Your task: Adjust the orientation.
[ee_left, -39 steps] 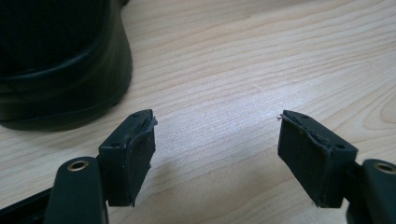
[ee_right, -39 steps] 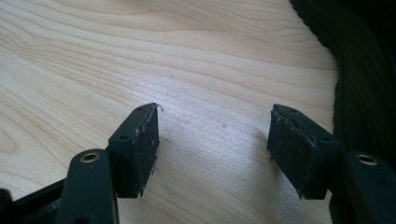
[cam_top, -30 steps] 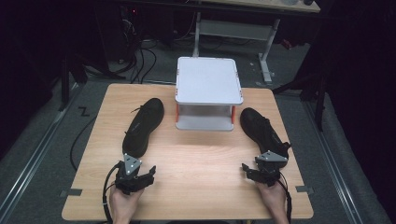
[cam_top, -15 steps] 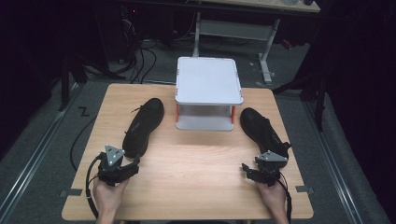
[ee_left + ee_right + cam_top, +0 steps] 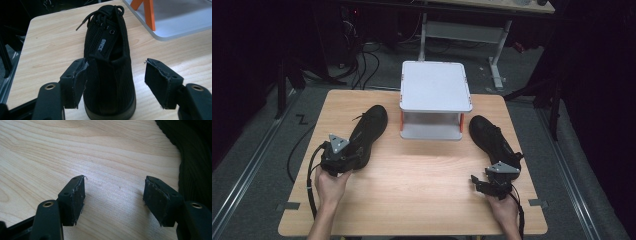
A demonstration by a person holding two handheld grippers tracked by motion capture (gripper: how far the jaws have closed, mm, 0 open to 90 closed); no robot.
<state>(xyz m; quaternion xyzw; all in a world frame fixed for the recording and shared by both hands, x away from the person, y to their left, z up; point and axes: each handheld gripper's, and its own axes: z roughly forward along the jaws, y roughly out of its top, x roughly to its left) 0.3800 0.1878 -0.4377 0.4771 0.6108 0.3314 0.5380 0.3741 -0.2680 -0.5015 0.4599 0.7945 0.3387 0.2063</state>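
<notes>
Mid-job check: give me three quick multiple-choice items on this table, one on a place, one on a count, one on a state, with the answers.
1. Where does the left shoe lie relative to the white stand?
A. On top of it
B. On the table to its left in the high view
C. Under its lower shelf

2. How many black shoes are on the table?
A. One
B. Two
C. Three

3. How does the left gripper stand at the left shoe's heel?
A. Fingers apart with the heel between them
B. Shut on a lace
C. Shut on the stand's orange leg

Answers: 1 B, the shoe lies on the wood beside the stand. 2 B, the other is the right shoe beyond the stand. 3 A, the left gripper view shows the right pad clear of the heel; the jaws have just been closing slightly.
</notes>
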